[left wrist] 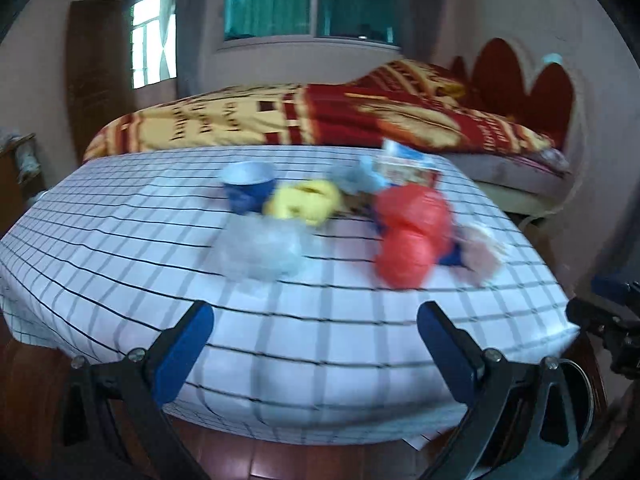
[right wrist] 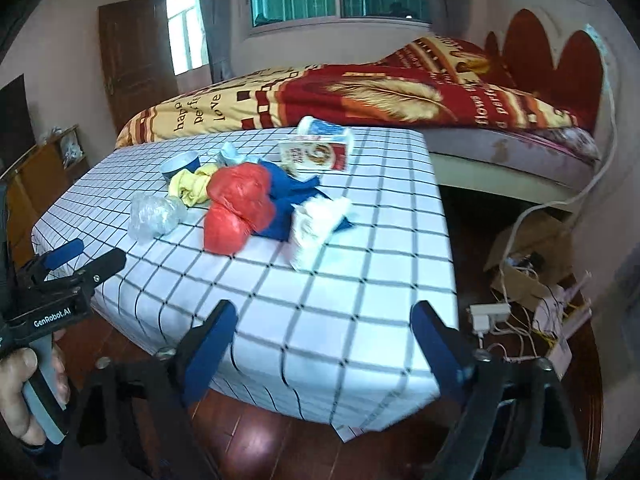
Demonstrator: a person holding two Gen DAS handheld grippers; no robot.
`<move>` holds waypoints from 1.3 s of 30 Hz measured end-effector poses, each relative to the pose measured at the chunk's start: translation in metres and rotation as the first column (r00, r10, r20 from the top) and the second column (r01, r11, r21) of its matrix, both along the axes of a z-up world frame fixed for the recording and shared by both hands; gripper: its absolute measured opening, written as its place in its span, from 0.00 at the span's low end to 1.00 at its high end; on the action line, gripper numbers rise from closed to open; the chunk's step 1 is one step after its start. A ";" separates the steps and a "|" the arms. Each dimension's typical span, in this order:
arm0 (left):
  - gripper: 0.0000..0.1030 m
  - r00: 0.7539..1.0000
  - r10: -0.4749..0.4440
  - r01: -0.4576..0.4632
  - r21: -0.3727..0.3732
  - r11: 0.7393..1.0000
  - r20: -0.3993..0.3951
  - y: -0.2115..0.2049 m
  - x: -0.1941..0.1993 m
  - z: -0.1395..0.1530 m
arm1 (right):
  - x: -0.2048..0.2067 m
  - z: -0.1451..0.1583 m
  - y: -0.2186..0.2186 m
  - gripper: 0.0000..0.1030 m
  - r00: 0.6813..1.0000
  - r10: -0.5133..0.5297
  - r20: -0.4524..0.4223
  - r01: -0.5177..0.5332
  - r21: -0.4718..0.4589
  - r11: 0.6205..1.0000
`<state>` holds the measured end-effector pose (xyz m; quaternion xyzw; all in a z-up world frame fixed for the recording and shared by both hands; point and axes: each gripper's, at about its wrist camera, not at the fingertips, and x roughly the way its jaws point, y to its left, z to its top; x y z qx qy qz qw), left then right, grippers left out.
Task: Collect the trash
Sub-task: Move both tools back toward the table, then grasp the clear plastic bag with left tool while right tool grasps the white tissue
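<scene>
Trash lies on a table with a checked white cloth (left wrist: 120, 248) (right wrist: 340, 280): a red plastic bag (left wrist: 412, 232) (right wrist: 236, 208), a clear crumpled bag (left wrist: 260, 252) (right wrist: 154, 216), a yellow wrapper (left wrist: 304, 200) (right wrist: 190, 186), a blue paper cup (left wrist: 248, 186) (right wrist: 180, 164), white tissue (right wrist: 316, 224), a blue bag (right wrist: 288, 196) and a printed carton (right wrist: 320, 150). My left gripper (left wrist: 316, 320) is open and empty at the table's near edge; it also shows in the right wrist view (right wrist: 86, 256). My right gripper (right wrist: 324, 320) is open and empty over the near right corner.
A bed with a red and yellow blanket (right wrist: 360, 92) stands behind the table. A cardboard box (right wrist: 528, 256), a power strip (right wrist: 488, 316) and cables lie on the wooden floor to the right. A metal bin rim (left wrist: 576, 384) shows at lower right.
</scene>
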<state>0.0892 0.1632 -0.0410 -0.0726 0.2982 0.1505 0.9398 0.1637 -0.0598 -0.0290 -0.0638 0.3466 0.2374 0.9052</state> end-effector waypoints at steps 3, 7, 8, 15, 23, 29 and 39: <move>0.97 0.999 0.031 -0.031 0.006 0.999 -0.005 0.018 0.012 -0.004 | 0.017 -0.003 0.019 0.74 1.000 0.004 -0.006 -0.004 -0.005 1.000; 0.93 0.998 0.052 -0.052 0.010 0.999 -0.032 0.035 0.031 -0.013 | 0.043 -0.012 0.039 0.69 1.000 -0.008 -0.023 0.008 -0.025 1.000; 0.93 0.998 0.053 -0.053 0.011 0.999 -0.033 0.036 0.033 -0.014 | 0.050 -0.015 0.042 0.67 0.999 -0.012 -0.032 0.011 -0.027 1.000; 0.90 0.998 0.041 -0.042 -0.013 0.999 -0.043 0.051 0.053 -0.022 | 0.082 -0.034 0.048 0.54 0.996 -0.030 -0.086 0.028 -0.027 0.999; 0.84 0.996 0.027 -0.032 -0.058 0.998 -0.089 0.056 0.072 -0.037 | 0.096 -0.042 0.053 0.39 0.994 -0.004 -0.108 0.003 -0.013 1.000; 0.55 0.995 0.018 -0.024 -0.061 0.998 -0.101 0.052 0.076 -0.038 | 0.094 -0.041 0.055 0.16 0.995 0.022 -0.102 -0.023 -0.002 1.000; 0.48 0.998 -0.016 0.014 -0.030 0.999 -0.059 0.032 0.055 -0.013 | 0.071 -0.021 0.031 0.15 1.000 0.000 -0.028 0.001 0.019 1.000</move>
